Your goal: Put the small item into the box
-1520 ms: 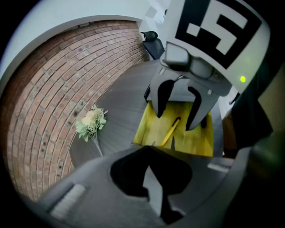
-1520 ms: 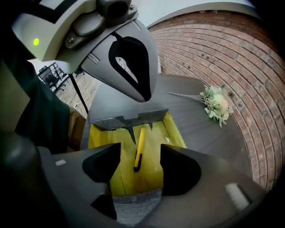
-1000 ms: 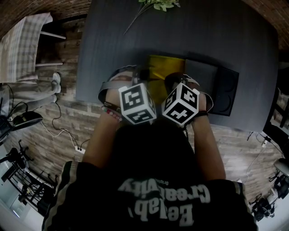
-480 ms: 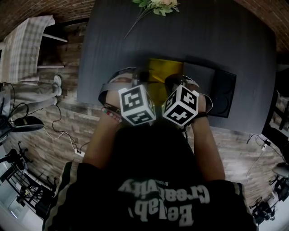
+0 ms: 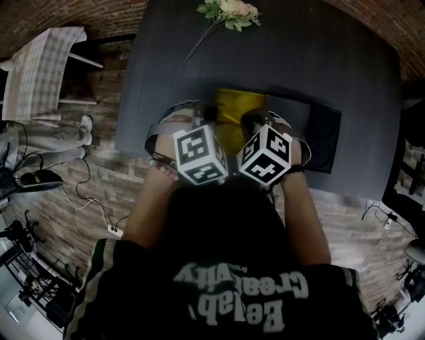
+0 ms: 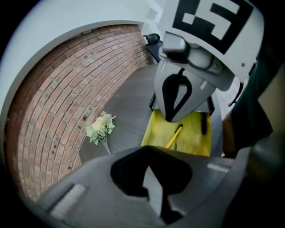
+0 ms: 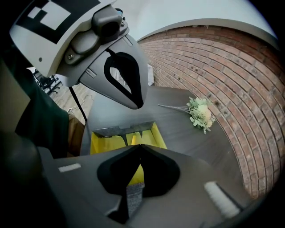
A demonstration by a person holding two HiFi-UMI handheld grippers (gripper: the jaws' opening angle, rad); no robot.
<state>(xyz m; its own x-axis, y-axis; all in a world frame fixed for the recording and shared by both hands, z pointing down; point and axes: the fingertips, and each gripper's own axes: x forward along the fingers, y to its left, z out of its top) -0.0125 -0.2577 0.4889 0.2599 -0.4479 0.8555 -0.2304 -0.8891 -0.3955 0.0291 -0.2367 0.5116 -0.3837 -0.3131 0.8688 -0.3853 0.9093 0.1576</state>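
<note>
An open box with a yellow lining (image 5: 234,101) sits on the dark table (image 5: 299,53) near its front edge. In the left gripper view the box (image 6: 191,133) holds a thin yellow stick (image 6: 173,136) and a small black piece (image 6: 203,123). My left gripper (image 5: 211,114) hovers at the box's near left side, with its tips (image 6: 147,148) touching and nothing between them. The right gripper (image 5: 255,118) stays close beside it at the near right. It is shut and empty too, its tips (image 7: 140,145) meeting in front of the box (image 7: 122,140).
A black lid (image 5: 319,136) lies right of the box. A bunch of pale flowers (image 5: 229,9) rests at the table's far side. A chair with checked cloth (image 5: 40,66) and a person's legs (image 5: 40,136) are at the left, with cables on the floor.
The head view has tilted a little, so the flowers show more fully at the top. Both grippers keep their place at the box.
</note>
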